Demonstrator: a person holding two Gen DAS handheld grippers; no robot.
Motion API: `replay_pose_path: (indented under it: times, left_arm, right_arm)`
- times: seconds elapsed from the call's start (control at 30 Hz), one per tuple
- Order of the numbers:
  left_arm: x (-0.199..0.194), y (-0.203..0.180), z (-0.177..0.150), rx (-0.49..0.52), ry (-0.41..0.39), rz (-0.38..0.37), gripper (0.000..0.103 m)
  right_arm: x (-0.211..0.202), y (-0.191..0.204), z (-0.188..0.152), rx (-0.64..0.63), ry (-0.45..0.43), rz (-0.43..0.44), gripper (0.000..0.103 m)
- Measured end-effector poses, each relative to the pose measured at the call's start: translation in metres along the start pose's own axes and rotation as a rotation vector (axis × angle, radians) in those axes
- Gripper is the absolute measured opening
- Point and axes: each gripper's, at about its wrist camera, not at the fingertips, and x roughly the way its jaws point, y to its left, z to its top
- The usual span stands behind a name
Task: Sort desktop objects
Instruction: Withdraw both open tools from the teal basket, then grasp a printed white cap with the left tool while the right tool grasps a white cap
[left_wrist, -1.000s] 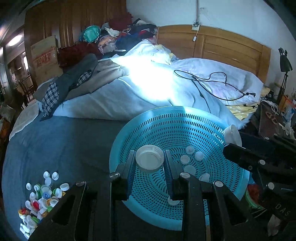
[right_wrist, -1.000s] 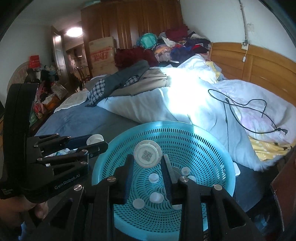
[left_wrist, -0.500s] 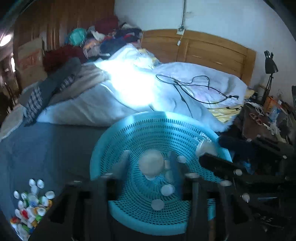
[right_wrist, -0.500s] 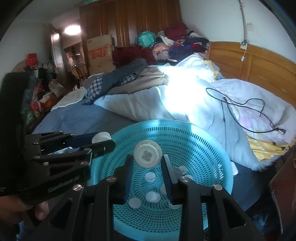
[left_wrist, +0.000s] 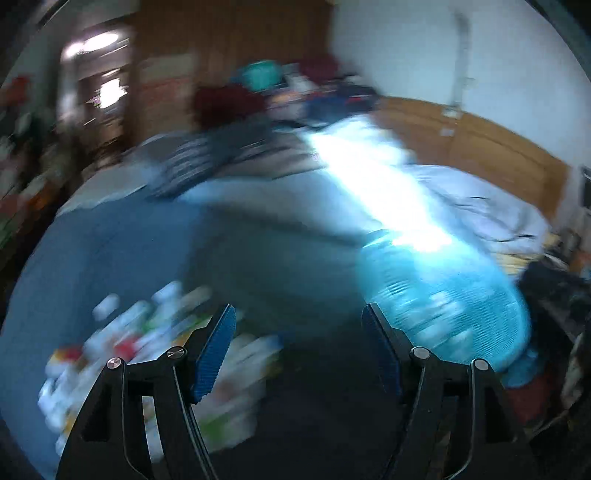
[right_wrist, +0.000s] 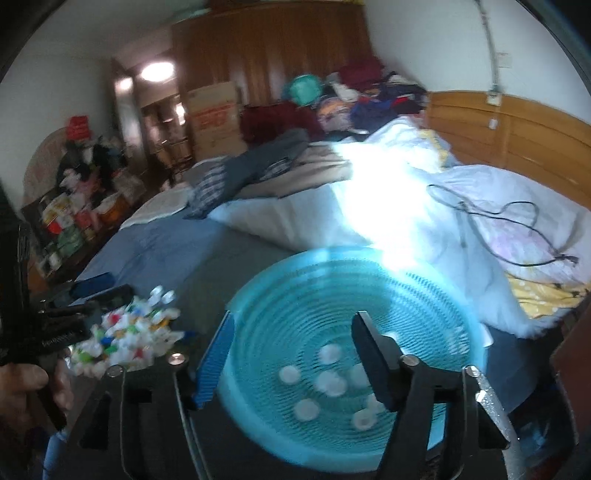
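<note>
- On the far left of the right wrist view, a bare hand (right_wrist: 22, 384) grips the black handle of the left tool (right_wrist: 98, 291). It reaches toward the heap of small mixed-colour plastic bottle caps (right_wrist: 125, 338).
- In the left wrist view the left tool (left_wrist: 297, 325) is wide open, its two blue ribbed pads (left_wrist: 216, 350) stand far apart, and it holds nothing. This view is much blurred.
- The heap of small mixed-colour plastic bottle caps (left_wrist: 147, 354) lies on the dark surface at the lower left of the left wrist view, partly behind the left finger of the tool. White, red, green and yellow ones show; single caps I cannot tell apart there.
- Behind the heap lies the bed with a blue sheet (right_wrist: 155, 251) and a white quilt (right_wrist: 461, 229). A black cable (right_wrist: 506, 218) lies on the quilt.
- The round turquoise perforated plastic basket (right_wrist: 443, 295) stands to the right of the heap, apart from it. In the left wrist view the basket (left_wrist: 461, 295) is at the right, beside the right finger.
- Several white round plastic caps (right_wrist: 330, 382) lie flat on the bottom of the basket, near one another.
- The right tool (right_wrist: 293, 328) hangs over the basket, wide open and with nothing between its fingers. Its blue ribbed pad (right_wrist: 216, 362) is over the left rim.
- At the far right stands the wooden headboard (right_wrist: 517, 129) against the white wall.
</note>
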Motion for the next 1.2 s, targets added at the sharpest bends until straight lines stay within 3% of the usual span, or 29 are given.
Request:
replay_pose_path:
  times: [0.23,0.33,0.5,0.67,0.73,0.8,0.97,1.0,1.07,1.2]
  left_arm:
    - [-0.036,0.17,-0.115,-0.218,0.11,0.28,0.065]
    - [-0.038,0.214,-0.148,-0.292,0.152,0.324,0.065]
    - [-0.021,0.218,-0.158,-0.262,0.168,0.28,0.065]
    - [-0.001,0.235,-0.155,-0.272,0.202,0.3,0.063]
    - [0.0,0.234,-0.157,-0.247,0.205,0.336,0.038]
    - [-0.006,0.236,-0.159,-0.252,0.195,0.329,0.024]
    - [-0.014,0.237,-0.168,-0.288,0.172,0.295,0.024]
    - [-0.014,0.238,-0.17,-0.293,0.168,0.29,0.025]
    - [-0.014,0.239,-0.17,-0.304,0.163,0.282,0.025]
    - [-0.013,0.242,-0.17,-0.304,0.162,0.269,0.025]
  right_arm:
    - [0.04,0.059,-0.043,-0.06,0.151,0.115,0.074]
    - [0.049,0.075,-0.054,-0.075,0.189,0.135,0.074]
    - [0.059,0.098,-0.057,-0.11,0.229,0.139,0.074]
    - [0.063,0.114,-0.058,-0.139,0.255,0.133,0.074]
    - [0.068,0.121,-0.06,-0.156,0.274,0.133,0.074]
    - [0.073,0.13,-0.063,-0.174,0.301,0.137,0.074]
    - [0.098,0.167,-0.074,-0.249,0.367,0.155,0.073]
    - [0.107,0.175,-0.078,-0.245,0.382,0.191,0.069]
    - [0.121,0.188,-0.082,-0.256,0.407,0.229,0.024]
    - [0.158,0.216,-0.092,-0.299,0.459,0.299,0.021]
